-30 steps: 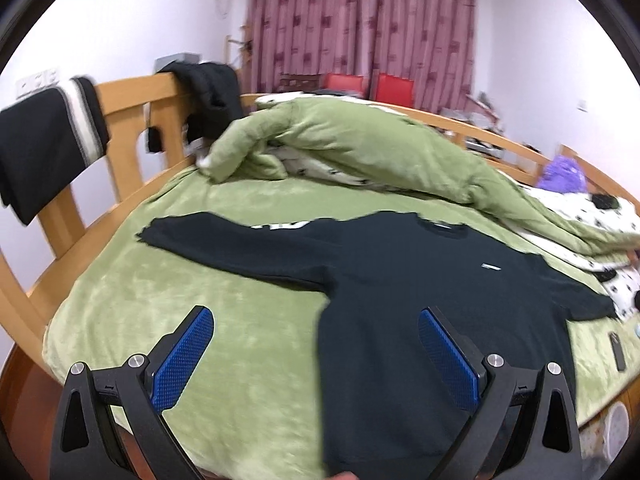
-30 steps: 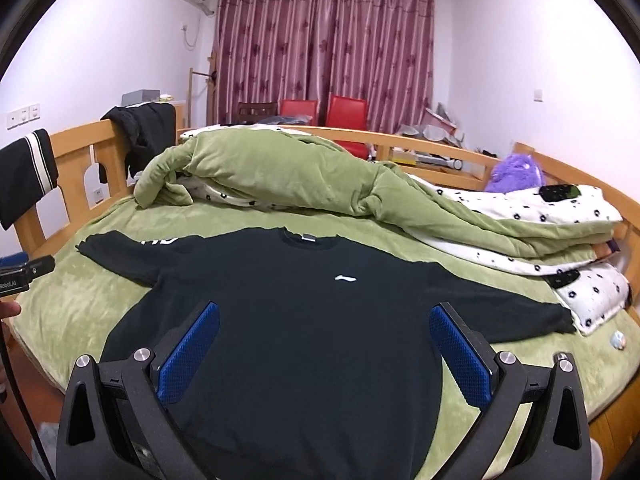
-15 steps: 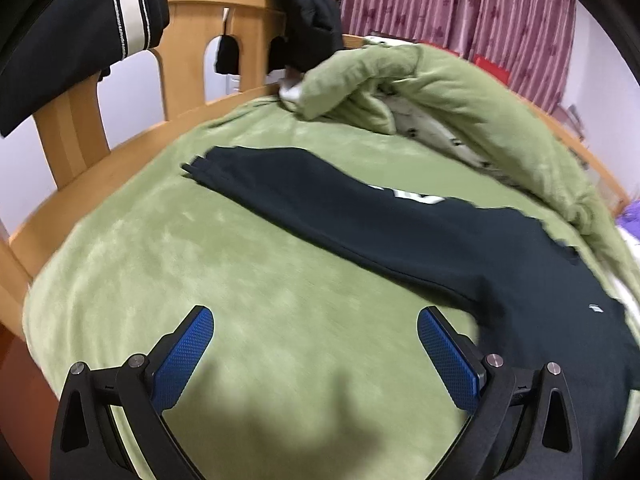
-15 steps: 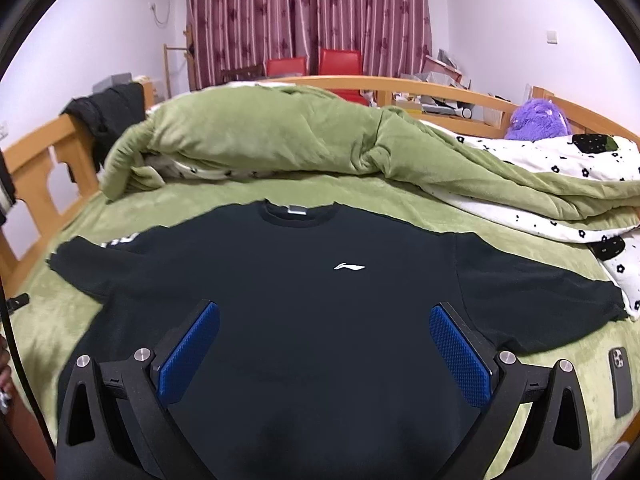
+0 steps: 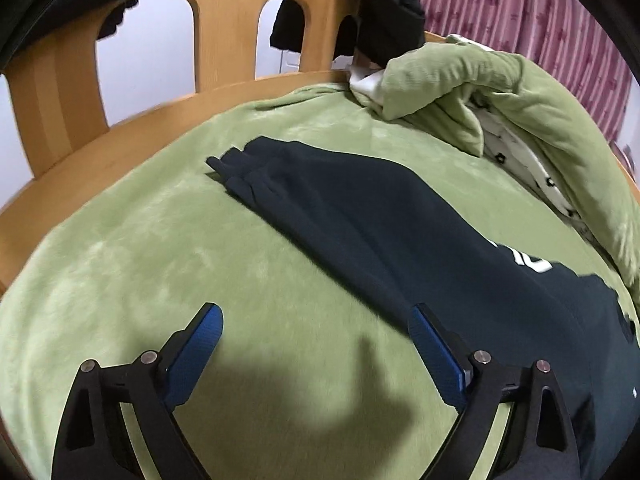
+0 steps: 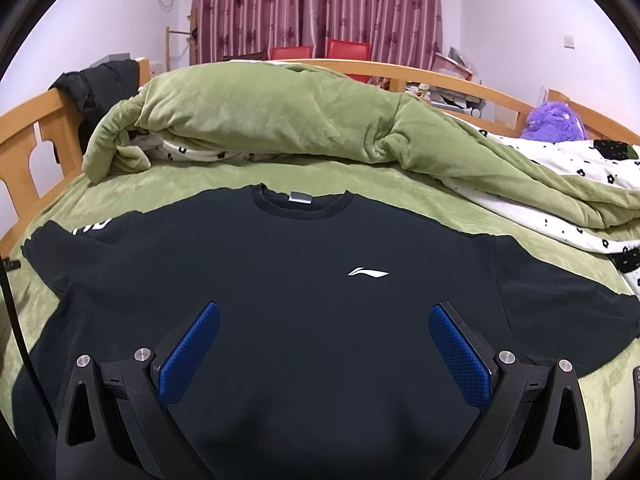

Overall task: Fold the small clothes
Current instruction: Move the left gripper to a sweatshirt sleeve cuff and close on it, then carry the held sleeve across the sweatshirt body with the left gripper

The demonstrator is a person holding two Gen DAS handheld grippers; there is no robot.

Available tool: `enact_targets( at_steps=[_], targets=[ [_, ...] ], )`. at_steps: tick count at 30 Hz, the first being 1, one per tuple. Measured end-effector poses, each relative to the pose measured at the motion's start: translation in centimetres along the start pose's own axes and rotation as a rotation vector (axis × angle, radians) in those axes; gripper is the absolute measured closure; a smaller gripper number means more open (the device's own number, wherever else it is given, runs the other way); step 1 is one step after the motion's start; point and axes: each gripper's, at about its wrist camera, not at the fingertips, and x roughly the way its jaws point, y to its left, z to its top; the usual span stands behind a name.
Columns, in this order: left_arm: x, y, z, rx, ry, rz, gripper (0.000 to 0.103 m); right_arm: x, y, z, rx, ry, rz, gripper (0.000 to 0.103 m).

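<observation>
A black long-sleeved sweatshirt [image 6: 304, 292] lies flat, front up, on the green bed sheet [image 6: 240, 178], with a white chest logo and both sleeves spread out. My right gripper [image 6: 324, 320] is open and empty, hovering low over the shirt's chest. In the left wrist view the shirt's left sleeve [image 5: 360, 216] runs diagonally, its cuff at the upper left. My left gripper [image 5: 314, 320] is open and empty, low over the sheet just beside the sleeve's lower edge, its right finger at the sleeve's edge.
A bunched green duvet [image 6: 280, 120] with a white flowered lining lies behind the shirt. The wooden bed rail [image 5: 120, 128] curves along the left, with dark clothes hung on it. A purple plush toy [image 6: 556, 120] sits at the far right. A phone [image 6: 635, 380] lies at the right edge.
My left gripper has swung left and dropped toward the sleeve, now close over the sheet. My right gripper has moved forward and lower over the shirt's chest. Both stay open.
</observation>
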Motion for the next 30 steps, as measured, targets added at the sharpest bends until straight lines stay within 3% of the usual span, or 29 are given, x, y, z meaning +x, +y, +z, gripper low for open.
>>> enact_targets(
  at_steps=[8,11,12,13,17,19,23,26,30],
  targets=[
    [7.1,-0.8,2.7,-0.092,0.076,0.002,0.026,1.5,0.7,-1.0,-0.049,0.002,-0.049,0.001],
    [7.7,-1.0,3.2,-0.108,0.045,0.063,0.049,1.6,0.4,-1.4,-0.045,0.006,-0.055,0.001],
    [7.7,-1.2,3.4,-0.095,0.036,0.07,0.07,1.6,0.2,-1.6,-0.04,0.01,-0.057,0.001],
    [7.7,-1.4,3.6,-0.077,0.032,0.062,0.097,1.5,0.0,-1.8,-0.035,0.016,-0.056,0.001],
    [4.9,-5.0,5.3,0.104,-0.045,0.087,0.097,0.8,-0.9,-2.5,-0.024,0.032,-0.063,0.001],
    [1.5,-7.3,6.3,0.157,-0.115,0.044,0.097,0.3,-1.4,-2.7,-0.015,0.03,-0.067,0.001],
    [-4.2,-12.1,7.4,0.227,-0.182,-0.063,0.097,-1.3,-2.7,-3.1,0.043,0.027,-0.047,0.001],
    [-7.9,-16.4,7.0,0.289,-0.203,-0.134,0.097,-2.9,-3.7,-3.5,0.102,0.02,-0.021,0.001],
    [-11.6,-21.7,5.1,0.352,-0.218,-0.234,0.097,-5.0,-4.2,-4.3,0.083,0.013,-0.044,0.001]
  ],
)
